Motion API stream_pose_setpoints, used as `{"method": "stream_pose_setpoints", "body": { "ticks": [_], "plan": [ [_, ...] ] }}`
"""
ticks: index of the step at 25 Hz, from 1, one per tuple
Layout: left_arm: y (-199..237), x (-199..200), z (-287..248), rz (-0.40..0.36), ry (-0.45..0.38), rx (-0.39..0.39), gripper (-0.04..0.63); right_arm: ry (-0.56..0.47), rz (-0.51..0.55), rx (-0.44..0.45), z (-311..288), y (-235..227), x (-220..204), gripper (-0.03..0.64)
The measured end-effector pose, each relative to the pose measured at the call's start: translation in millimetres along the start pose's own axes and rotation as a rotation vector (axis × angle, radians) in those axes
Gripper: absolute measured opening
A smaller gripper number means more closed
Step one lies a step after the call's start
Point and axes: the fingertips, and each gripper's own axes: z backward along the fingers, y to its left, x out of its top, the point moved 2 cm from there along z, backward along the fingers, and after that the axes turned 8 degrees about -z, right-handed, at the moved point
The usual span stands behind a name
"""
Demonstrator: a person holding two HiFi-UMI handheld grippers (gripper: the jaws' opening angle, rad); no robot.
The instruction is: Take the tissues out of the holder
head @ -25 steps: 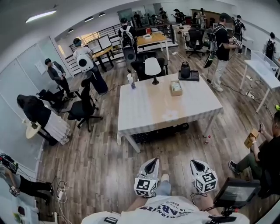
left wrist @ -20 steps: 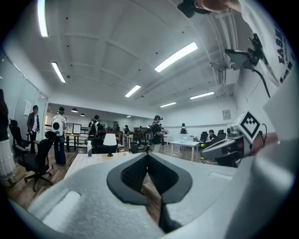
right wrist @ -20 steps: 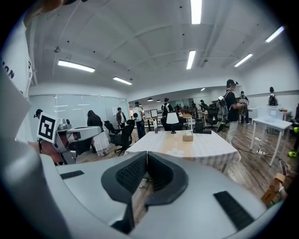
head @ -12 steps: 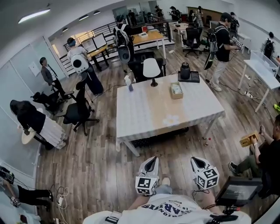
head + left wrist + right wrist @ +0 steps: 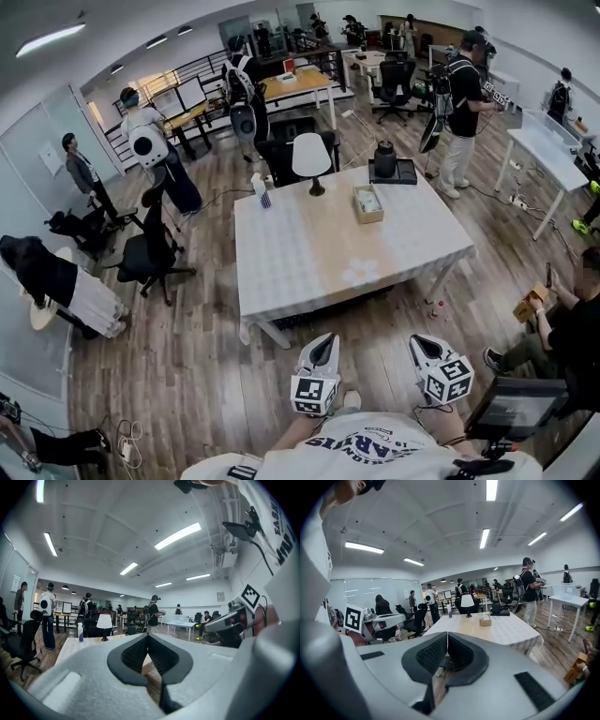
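Left hand-held gripper [image 5: 324, 341], right hand-held gripper [image 5: 418, 344] closed; tissue holder [image 5: 367, 202] on table [image 5: 309, 258]

Seen from above, the person holds two grippers side by side, low and close to the body, a gap between them, both pointing forward. The left gripper [image 5: 324, 341] lies level, its jaws pressed together with nothing between them. The right gripper [image 5: 418, 344] tilts slightly downward, its jaws likewise closed and empty.
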Motion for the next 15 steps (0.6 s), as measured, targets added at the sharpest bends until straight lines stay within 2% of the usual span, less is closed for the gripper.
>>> {"method": "stream_pose_setpoints", "body": {
  "ticks": [5, 8, 10, 13, 15],
  "plan": [
    [23, -4, -10, -0.014, -0.012, -0.006, 0.006, -0.008, -0.017, 0.011, -22, -3, 11, 0.009],
    [43, -16, -11, 0.005, 0.005, 0.021, 0.006, -0.036, 0.037, 0.052, -38, 11, 19, 0.009],
    [54, -29, -16, 0.030, 0.029, 0.034, 0.006, -0.068, 0.058, 0.049, -49, 14, 23, 0.009],
    [55, -37, -30, 0.065, 0.050, -0.002, 0.006, -0.086, 0.013, 0.042, -57, 8, 23, 0.009],
    [52, -33, -40, 0.060, 0.044, -0.044, 0.006, -0.074, -0.018, 0.045, -59, 5, 19, 0.009]
  ]
}}
